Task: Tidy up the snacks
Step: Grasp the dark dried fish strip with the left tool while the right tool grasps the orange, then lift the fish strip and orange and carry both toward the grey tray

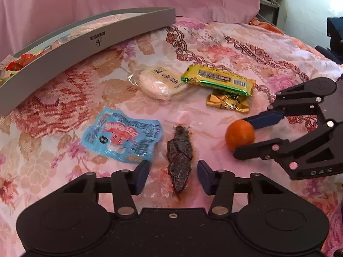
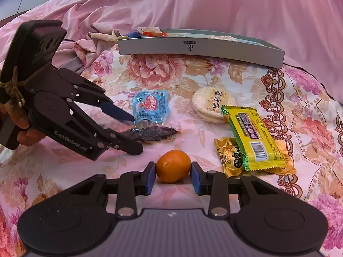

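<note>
Gripping a small orange point(image 2: 173, 166) between its two blue pads, the right gripper point(image 2: 173, 174) holds the fruit at the near edge of a flower-patterned bedspread point(image 2: 163, 70), both pads pressed against the peel. The left gripper point(image 1: 173, 176) hangs with its jaws parted around a dark snack in a clear wrapper point(image 1: 179, 154), a pad on each side and neither touching it. In the right wrist view a hand point(image 2: 21, 126) grips that tool's handle at the left edge of the scene, its lower finger reaching between the dark snack and the orange.

Just left of the dark snack lies a crumpled light-blue packet point(image 1: 122, 137) printed with a red cartoon; its near corner sits close to the left gripper's left pad. Farther back rests a round pale rice cracker point(image 1: 160, 81) in clear film. A yellow-and-green bar point(image 1: 218, 81) overlaps the cracker's right edge and lies across a gold-wrapped sweet point(image 1: 228, 102) that shows from under it. These three sit right of centre, apart from both tools.

A long grey tray point(image 2: 201, 47) lies at the far side of the bedspread, with several wrapped snacks already inside it; only their tops show above its wall. Behind it rises a rumpled pink sheet point(image 2: 193, 4). Between the orange and the tray lie the dark snack and the blue packet.
</note>
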Available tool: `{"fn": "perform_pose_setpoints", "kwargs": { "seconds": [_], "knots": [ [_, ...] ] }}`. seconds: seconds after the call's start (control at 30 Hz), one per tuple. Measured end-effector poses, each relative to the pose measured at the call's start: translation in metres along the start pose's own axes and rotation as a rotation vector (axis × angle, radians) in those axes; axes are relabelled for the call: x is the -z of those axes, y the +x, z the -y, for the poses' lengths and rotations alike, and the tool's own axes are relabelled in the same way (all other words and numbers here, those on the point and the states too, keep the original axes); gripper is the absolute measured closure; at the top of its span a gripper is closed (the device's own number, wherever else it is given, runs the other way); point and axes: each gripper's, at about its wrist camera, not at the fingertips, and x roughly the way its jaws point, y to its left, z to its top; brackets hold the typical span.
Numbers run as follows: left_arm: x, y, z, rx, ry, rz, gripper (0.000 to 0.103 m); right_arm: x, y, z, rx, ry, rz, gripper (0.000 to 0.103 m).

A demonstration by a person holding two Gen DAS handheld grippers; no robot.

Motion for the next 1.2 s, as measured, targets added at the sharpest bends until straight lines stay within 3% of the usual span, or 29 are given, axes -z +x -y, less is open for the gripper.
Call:
{"fn": "perform_pose_setpoints", "kwargs": {
  "seconds": [0.1, 0.3, 0.4, 0.73, 0.8, 0.9, 1.2],
  "knots": [
    [0.007, -0.01, 0.004, -0.018, -0.07, -0.022, 0.053, 0.0, -0.001, 0.0, -0.001, 0.002, 0.001, 0.064],
    [0.037, -0.039, 0.006, -0.068, -0.341, -0.053, 0.054, 0.001, -0.004, -0.001, -0.016, 0.015, 0.003, 0.064],
    [0.045, -0.051, 0.01, -0.097, -0.424, -0.061, 0.054, 0.001, -0.006, -0.006, -0.032, 0.014, 0.007, 0.064],
    [0.042, -0.039, 0.015, -0.141, -0.337, -0.025, 0.042, 0.005, -0.01, -0.018, -0.052, 0.004, 0.009, 0.064],
    [0.04, -0.037, 0.016, -0.138, -0.324, -0.022, 0.044, 0.006, -0.01, -0.018, -0.05, 0.007, 0.006, 0.064],
    [0.039, -0.037, 0.017, -0.119, -0.325, -0.014, 0.055, 0.007, -0.009, -0.019, -0.048, 0.006, 0.003, 0.064],
    [0.042, -0.044, 0.015, -0.105, -0.378, 0.004, 0.056, 0.006, -0.009, -0.023, -0.035, -0.005, 0.009, 0.064]
  ]
}}
